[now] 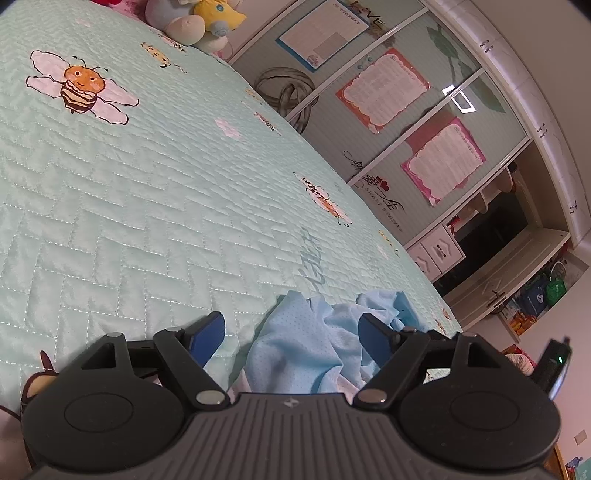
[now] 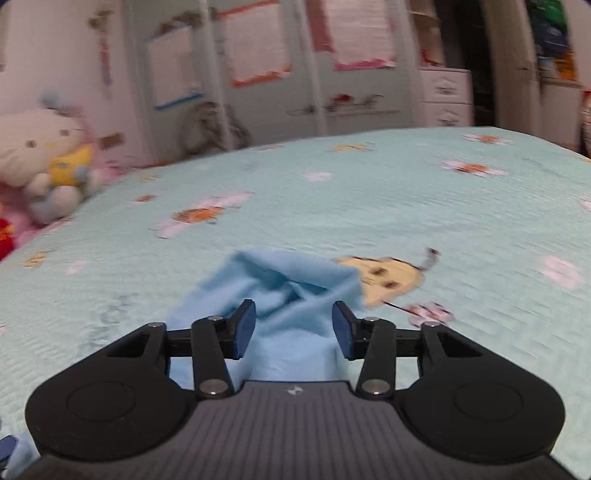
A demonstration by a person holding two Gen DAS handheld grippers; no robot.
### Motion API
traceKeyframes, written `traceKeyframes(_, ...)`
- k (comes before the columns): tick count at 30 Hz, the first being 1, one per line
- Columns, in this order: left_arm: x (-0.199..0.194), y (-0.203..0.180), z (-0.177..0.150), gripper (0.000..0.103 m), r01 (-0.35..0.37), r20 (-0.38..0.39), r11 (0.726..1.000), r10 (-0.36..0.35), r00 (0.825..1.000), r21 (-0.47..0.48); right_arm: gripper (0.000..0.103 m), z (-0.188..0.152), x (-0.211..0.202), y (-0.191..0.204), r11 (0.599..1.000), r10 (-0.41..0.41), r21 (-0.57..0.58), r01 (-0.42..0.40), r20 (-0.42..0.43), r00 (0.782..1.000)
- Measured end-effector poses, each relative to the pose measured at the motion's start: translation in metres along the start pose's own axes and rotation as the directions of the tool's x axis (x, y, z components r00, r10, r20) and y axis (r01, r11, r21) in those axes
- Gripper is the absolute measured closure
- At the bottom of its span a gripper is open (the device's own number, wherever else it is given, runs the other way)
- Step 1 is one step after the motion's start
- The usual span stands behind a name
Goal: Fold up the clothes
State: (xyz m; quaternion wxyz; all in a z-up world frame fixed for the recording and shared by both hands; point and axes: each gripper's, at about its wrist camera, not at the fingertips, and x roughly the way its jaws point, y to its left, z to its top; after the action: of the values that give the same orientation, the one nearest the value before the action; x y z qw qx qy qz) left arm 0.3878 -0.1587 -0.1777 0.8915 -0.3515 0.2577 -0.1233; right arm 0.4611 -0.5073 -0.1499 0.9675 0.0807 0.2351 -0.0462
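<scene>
garment (image 1: 306, 343) crumpled, light blue, on bed (image 1: 147, 206) | left claw (image 1: 291, 332) spread above it | right claw (image 2: 293, 328) spread above it

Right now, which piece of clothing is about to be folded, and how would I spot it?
Look at the big mint quilt printed with bees. Crumpled near its edge, between both open grippers, lies a light-blue garment. It is the only loose, plain cloth there; the plush toys sit far off.

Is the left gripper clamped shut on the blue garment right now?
No, the left gripper stands open, its blue pads wide apart with the crumpled light blue garment lying between them.
</scene>
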Motion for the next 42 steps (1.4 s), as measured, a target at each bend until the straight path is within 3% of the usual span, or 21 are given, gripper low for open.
traceKeyframes(5, 0.000, 0.000, -0.001, 0.020, 0.001, 0.002, 1.000, -0.001, 1.000, 0.005, 0.065, -0.003, 0.014, 0.026, 0.987, -0.053, -0.148, 0.055, 0.013, 0.998)
traceKeyframes(7, 0.001, -0.001, 0.000, 0.020, 0.000, 0.002, 1.000, 0.000, 1.000, 0.007, 0.061, -0.005, 0.016, 0.018, 0.995, -0.095, -0.036, 0.094, -0.012, 0.995)
traceKeyframes(10, 0.001, -0.001, 0.000, 0.020, -0.001, 0.002, 1.000, 0.001, 1.000, 0.008, 0.042, -0.011, 0.018, 0.006, 0.982, -0.174, 0.068, 0.178, -0.062, 0.983)
traceKeyframes(11, 0.001, -0.001, 0.000, 0.020, -0.002, 0.002, 1.000, 0.002, 1.000, 0.009, 0.042, -0.015, 0.019, 0.005, 0.974, -0.214, 0.060, 0.219, -0.078, 0.974)
traceKeyframes(13, 0.001, -0.002, 0.000, 0.020, -0.004, 0.002, 1.000, 0.004, 1.000, 0.013, 0.042, -0.017, 0.019, -0.006, 0.976, -0.192, 0.086, 0.201, -0.103, 0.976)
traceKeyframes(15, 0.001, -0.003, -0.001, 0.020, -0.006, 0.003, 1.000, 0.006, 1.000, 0.016, 0.055, -0.016, 0.017, -0.014, 0.983, -0.122, 0.120, 0.137, -0.118, 0.985)
traceKeyframes(16, 0.001, -0.003, -0.001, 0.020, -0.007, 0.003, 1.000, 0.007, 1.000, 0.018, 0.089, -0.016, 0.015, -0.018, 0.985, -0.085, 0.138, 0.102, -0.125, 0.989)
traceKeyframes(17, 0.001, -0.004, -0.001, 0.019, -0.008, 0.003, 1.000, 0.008, 1.000, 0.019, 0.103, -0.016, 0.016, -0.024, 0.984, -0.039, 0.167, 0.061, -0.134, 0.990)
traceKeyframes(19, 0.001, -0.004, -0.001, 0.019, -0.008, 0.003, 1.000, 0.008, 1.000, 0.019, 0.103, -0.014, 0.007, -0.033, 0.973, -0.019, 0.228, 0.044, -0.113, 0.993)
traceKeyframes(22, 0.001, -0.003, -0.001, 0.019, -0.009, 0.003, 1.000, 0.009, 1.000, 0.021, 0.103, -0.015, -0.014, -0.048, 0.953, -0.064, 0.293, 0.077, -0.053, 0.997)
traceKeyframes(27, 0.001, -0.005, -0.001, 0.019, -0.014, 0.003, 0.999, 0.014, 1.000, 0.031, 0.103, -0.034, -0.019, -0.069, 0.918, -0.114, 0.373, 0.133, -0.071, 0.991)
traceKeyframes(30, 0.003, -0.007, -0.002, 0.018, -0.020, 0.005, 0.999, 0.020, 1.000, 0.045, 0.103, -0.050, -0.019, -0.082, 0.884, -0.058, 0.463, 0.060, -0.018, 0.998)
traceKeyframes(35, 0.004, -0.013, -0.003, 0.018, -0.044, 0.003, 0.996, 0.043, 0.999, 0.073, 0.101, -0.067, -0.017, -0.111, 0.779, 0.061, 0.621, -0.088, 0.065, 0.996)
traceKeyframes(36, 0.004, -0.014, -0.003, 0.018, -0.050, 0.001, 0.996, 0.051, 0.999, 0.080, 0.100, -0.067, -0.017, -0.111, 0.780, 0.076, 0.617, -0.107, 0.075, 0.994)
traceKeyframes(38, 0.004, -0.021, -0.002, 0.018, -0.067, -0.014, 0.993, 0.069, 0.998, 0.099, 0.080, -0.065, -0.019, -0.106, 0.800, 0.101, 0.584, -0.136, 0.092, 0.991)
traceKeyframes(42, 0.007, -0.042, -0.001, 0.025, -0.047, -0.074, 0.982, 0.061, 0.995, 0.181, 0.070, -0.065, -0.020, -0.107, 0.793, 0.155, 0.575, -0.200, 0.127, 0.980)
